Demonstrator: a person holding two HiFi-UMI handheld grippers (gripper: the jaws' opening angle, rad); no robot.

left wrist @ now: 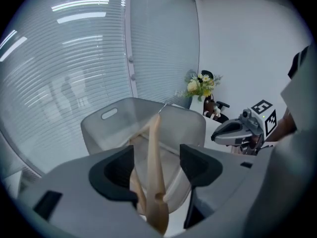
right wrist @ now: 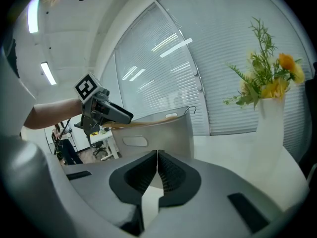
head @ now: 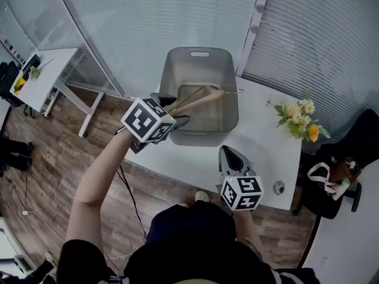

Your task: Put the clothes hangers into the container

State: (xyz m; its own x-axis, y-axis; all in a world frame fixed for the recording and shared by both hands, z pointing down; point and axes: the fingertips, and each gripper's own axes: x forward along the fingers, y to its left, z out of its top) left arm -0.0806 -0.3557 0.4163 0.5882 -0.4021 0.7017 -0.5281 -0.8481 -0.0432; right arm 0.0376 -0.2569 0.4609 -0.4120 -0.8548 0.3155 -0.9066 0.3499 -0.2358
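A grey plastic container (head: 173,70) stands on the white table (head: 260,152). Wooden clothes hangers (head: 198,99) slant over its near rim, their metal hook ends inside over the tub. My left gripper (head: 173,110) is at the container's near left corner. In the left gripper view its jaws stand wide apart around the hangers (left wrist: 154,152), and the pads do not press on them; the container (left wrist: 114,118) lies just beyond. My right gripper (head: 227,154) hovers over the table's near edge, shut with nothing in it (right wrist: 157,155). From there the container (right wrist: 163,128) and the left gripper (right wrist: 121,115) show ahead.
A white vase of yellow and white flowers (head: 299,120) stands at the table's right end. A small round object (head: 278,187) lies near the front right corner. A dark chair with a bag (head: 331,182) is at the right, another white table (head: 41,78) at the far left.
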